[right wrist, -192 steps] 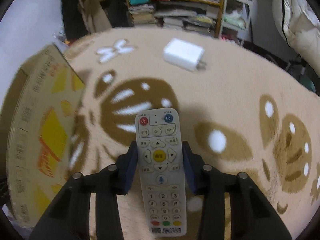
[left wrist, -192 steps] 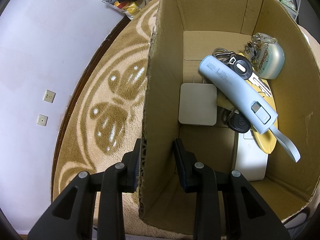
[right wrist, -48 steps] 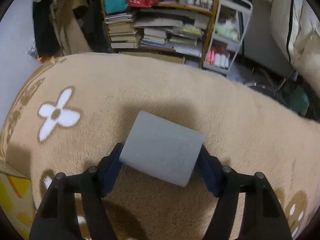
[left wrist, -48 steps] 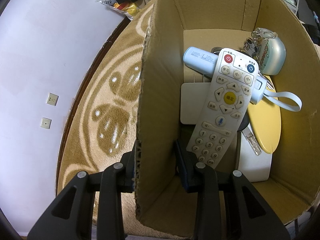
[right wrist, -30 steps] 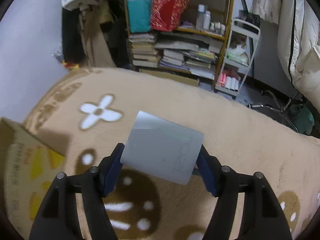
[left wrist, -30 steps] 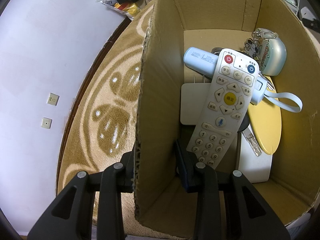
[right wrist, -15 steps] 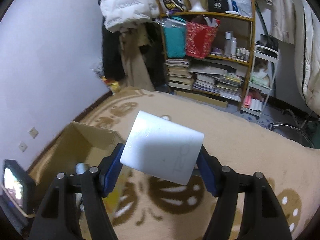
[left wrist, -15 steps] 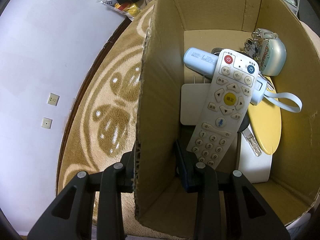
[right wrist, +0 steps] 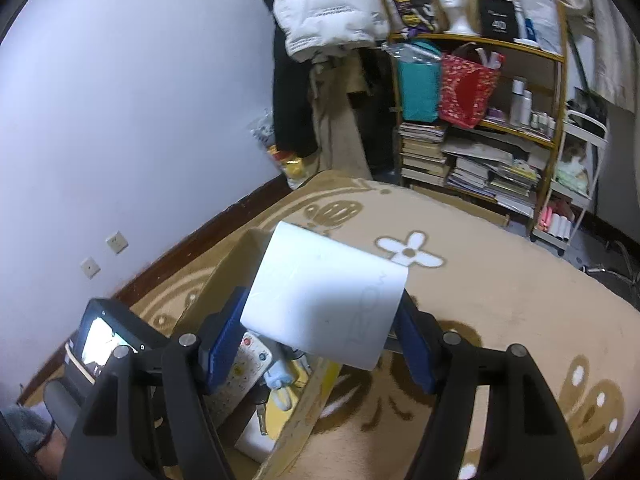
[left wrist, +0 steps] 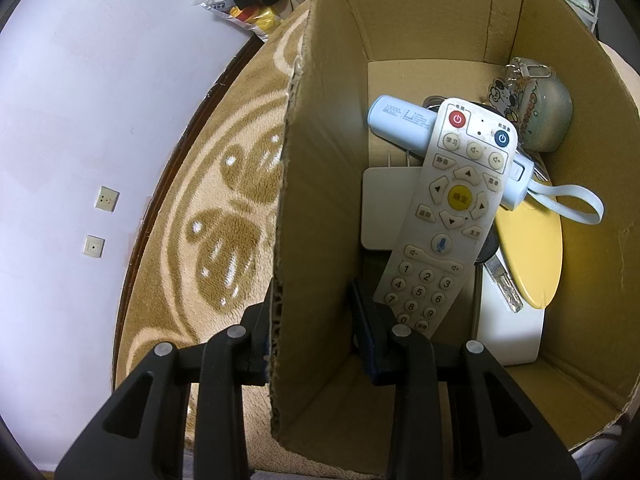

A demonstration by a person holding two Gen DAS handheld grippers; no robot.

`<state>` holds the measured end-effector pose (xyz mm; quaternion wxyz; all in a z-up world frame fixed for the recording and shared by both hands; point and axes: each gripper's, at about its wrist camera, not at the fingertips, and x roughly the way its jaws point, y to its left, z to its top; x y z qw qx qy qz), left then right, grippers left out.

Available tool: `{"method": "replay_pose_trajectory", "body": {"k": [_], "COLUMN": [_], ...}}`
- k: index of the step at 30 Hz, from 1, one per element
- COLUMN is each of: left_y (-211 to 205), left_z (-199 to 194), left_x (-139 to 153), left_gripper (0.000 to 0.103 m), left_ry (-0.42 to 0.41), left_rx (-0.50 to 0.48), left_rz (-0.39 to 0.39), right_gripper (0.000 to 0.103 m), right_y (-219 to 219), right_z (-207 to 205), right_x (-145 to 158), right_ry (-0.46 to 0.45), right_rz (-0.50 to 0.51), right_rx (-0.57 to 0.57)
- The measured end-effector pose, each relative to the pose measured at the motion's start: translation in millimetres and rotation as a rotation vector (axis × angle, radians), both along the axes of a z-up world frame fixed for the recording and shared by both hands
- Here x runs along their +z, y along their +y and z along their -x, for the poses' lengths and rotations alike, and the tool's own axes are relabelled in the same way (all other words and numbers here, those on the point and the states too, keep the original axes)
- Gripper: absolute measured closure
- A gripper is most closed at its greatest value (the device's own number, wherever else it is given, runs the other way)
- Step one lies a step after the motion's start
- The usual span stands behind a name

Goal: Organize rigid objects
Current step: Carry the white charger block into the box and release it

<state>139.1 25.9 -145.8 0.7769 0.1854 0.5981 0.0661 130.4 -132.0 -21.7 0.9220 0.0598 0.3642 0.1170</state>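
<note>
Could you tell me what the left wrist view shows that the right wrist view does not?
Only the left wrist view shows the left gripper straddling the cardboard box wall, plus the keychain pouch inside. Only the right wrist view shows the right gripper shut on the white charger block, held above the box, and the bookshelf behind. Both show the remote control, the light blue power bank, the yellow disc and the patterned rug.

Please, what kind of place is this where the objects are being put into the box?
Most likely a lived-in bedroom or living room at home. A patterned plush carpet covers the floor, a shelf is crowded with books, bags and bottles, and clothes hang by the wall. The cardboard box stands on the carpet.
</note>
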Motion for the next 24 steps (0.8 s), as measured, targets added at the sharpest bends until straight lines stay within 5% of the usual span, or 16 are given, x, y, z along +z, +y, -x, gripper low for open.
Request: {"method": "replay_pose_trajectory", "body": {"k": [15,24], "left_y": [-1.4,-3.1], "left_z": [0.7,1.5], "left_x": [0.6,-0.2], "left_gripper": [0.07,0.07], "left_ry": [0.0,-0.001], "left_rx": [0.0,0.0], "left_rz": [0.001,0.0], "right_gripper": [0.029,0.028], "right_y": [21.3,13.1], "right_z": [-7.7,-11.2], "right_x": [-41.1,-49.0], "right_ry": [0.095,0.122], "right_rz": [0.031,0.012], "right_rx": [0.096,0.062]}}
